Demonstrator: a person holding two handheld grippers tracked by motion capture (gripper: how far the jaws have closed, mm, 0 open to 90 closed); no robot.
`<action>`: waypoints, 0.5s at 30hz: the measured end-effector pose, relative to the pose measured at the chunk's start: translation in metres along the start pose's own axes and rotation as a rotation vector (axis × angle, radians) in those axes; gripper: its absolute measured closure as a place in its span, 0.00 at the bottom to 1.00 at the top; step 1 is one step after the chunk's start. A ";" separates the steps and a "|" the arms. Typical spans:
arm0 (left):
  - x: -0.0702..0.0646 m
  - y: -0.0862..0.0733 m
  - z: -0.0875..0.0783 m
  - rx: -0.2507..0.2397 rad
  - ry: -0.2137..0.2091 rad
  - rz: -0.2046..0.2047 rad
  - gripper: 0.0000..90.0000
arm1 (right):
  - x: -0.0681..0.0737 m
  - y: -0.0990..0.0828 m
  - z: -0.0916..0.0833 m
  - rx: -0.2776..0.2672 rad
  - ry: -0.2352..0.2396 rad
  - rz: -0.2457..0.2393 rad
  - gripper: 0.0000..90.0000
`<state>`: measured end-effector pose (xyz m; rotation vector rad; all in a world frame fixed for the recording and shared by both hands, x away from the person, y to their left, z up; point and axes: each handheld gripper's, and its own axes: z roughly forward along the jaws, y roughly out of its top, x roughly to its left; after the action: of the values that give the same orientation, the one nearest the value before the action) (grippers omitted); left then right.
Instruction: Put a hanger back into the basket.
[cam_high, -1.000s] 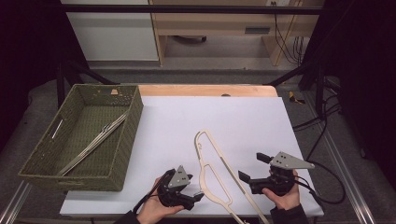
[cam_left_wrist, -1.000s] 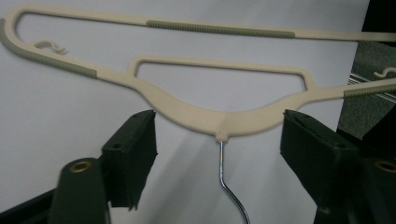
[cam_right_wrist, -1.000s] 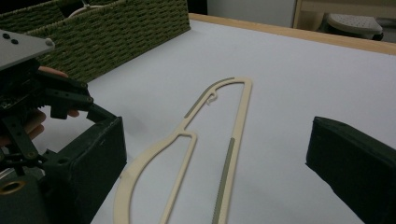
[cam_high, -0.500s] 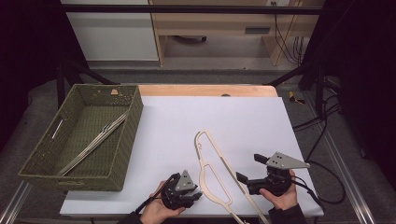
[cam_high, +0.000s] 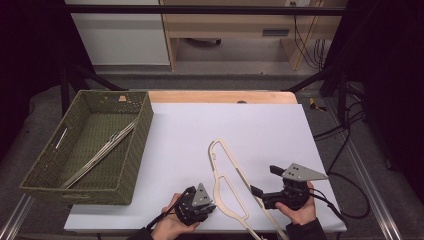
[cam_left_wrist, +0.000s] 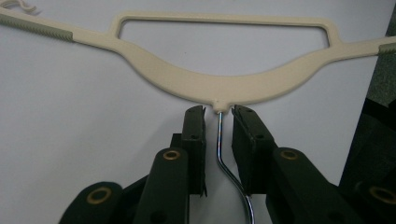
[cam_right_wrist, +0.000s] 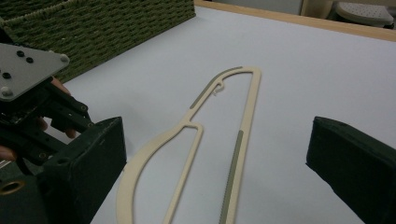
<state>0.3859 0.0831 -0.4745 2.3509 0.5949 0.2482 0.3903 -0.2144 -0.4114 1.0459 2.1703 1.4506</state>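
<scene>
The left gripper (cam_left_wrist: 218, 116) sits at the table's near edge, its jaws either side of the hanger's metal hook (cam_left_wrist: 220, 140). They have just been closing and stand narrow around the wire with slim gaps, pads not pressing it. The cream hanger (cam_high: 227, 175) lies flat on the white table (cam_high: 260, 125), between the two hands. Its long axis runs from the near edge away towards the far side, hook pointing left. The right gripper (cam_high: 262, 192) rests beside the hanger, jaws wide apart. A green basket (cam_high: 127, 145) stands well left.

Black hand-held gripper (cam_high: 210, 205) bodies, brass-ringed screws, grey triangular plates, seemingly dark sleeves.
</scene>
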 end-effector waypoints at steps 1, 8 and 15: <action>0.001 0.000 0.000 0.001 -0.007 -0.007 0.83 | 0.001 0.000 0.000 0.000 0.005 -0.001 0.06; 0.000 0.002 0.000 0.009 -0.008 -0.012 0.86 | 0.003 0.000 0.002 0.006 0.015 -0.006 0.06; 0.000 0.002 0.001 0.010 -0.008 -0.018 0.98 | 0.005 0.000 0.004 0.012 0.022 -0.001 0.06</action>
<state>0.3871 0.0816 -0.4736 2.3541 0.6150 0.2275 0.3894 -0.2087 -0.4130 1.0384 2.1971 1.4565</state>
